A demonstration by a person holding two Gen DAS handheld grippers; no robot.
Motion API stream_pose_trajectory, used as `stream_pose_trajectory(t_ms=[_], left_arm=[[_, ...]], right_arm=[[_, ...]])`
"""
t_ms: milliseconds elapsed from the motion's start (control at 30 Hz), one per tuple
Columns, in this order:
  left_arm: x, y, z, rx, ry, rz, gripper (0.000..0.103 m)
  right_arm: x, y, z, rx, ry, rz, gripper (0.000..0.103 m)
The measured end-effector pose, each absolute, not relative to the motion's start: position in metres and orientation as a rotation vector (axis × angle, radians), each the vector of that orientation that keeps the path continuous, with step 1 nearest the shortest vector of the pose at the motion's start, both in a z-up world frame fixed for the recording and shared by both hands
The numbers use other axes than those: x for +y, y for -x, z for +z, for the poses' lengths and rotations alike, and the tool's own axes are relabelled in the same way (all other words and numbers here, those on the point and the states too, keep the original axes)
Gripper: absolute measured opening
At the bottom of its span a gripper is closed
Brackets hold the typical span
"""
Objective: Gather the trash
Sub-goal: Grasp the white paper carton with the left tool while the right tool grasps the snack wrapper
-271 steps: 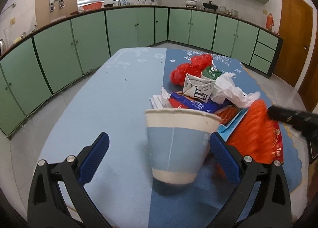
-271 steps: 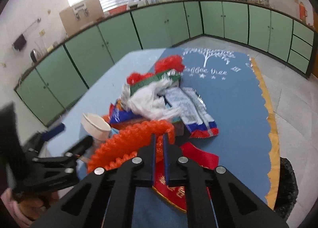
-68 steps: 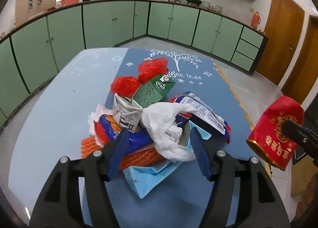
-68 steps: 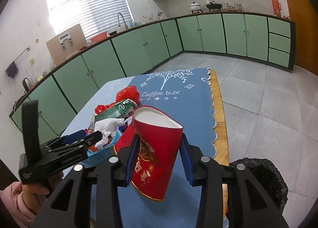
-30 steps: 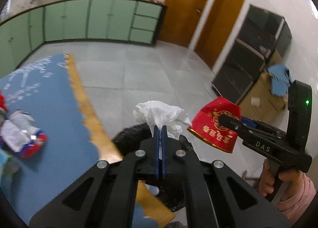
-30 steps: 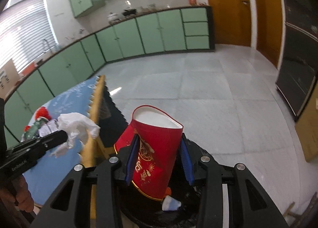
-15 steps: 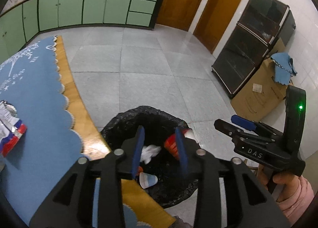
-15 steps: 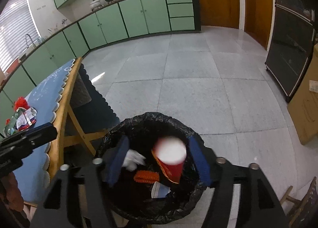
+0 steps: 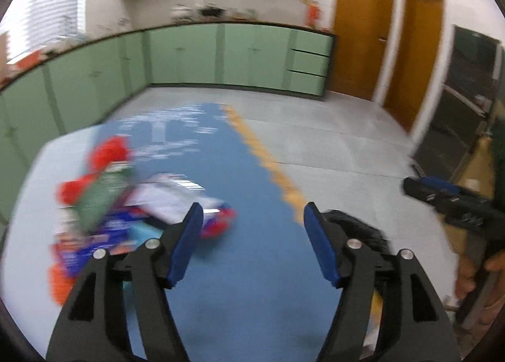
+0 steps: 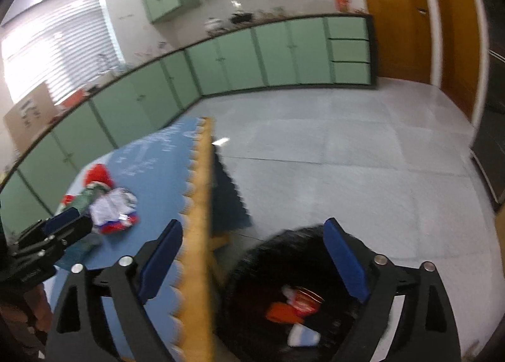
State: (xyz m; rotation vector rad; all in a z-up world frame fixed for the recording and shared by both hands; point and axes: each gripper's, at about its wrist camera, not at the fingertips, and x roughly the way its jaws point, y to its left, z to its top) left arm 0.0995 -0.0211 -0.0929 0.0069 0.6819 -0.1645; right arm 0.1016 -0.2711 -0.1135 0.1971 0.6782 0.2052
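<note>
Beside the table [image 10: 199,204], both grippers [image 9: 251,243] [image 10: 252,262] had just been opening, empty, bin [image 10: 274,270] at five o'clock, trash [image 9: 132,204] at nine.

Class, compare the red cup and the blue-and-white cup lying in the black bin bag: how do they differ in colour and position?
Colour: the red cup is red with a gold rim; the blue-and-white cup is pale blue and white. Position: in the right wrist view the red cup lies higher in the picture, beside an orange piece; the blue-and-white cup lies below both. Shared: both lie tipped over inside the black bin bag, held by neither gripper.
</note>
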Motion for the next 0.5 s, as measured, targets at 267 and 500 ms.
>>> stream_pose_trajectory(t_ms=[267,500], left_arm=[[0.043,-0.08,-0.109,0.707,-0.02,0.035,0.065],[0.084,-0.066,-0.111,0.697,0.074,0.095,0.065]], right_arm=[[-0.189,-0.12,-0.115,0.698,-0.146,0.371,0.09],[-0.143,-0.132,-0.125,0.729,-0.121,0.431,0.09]])
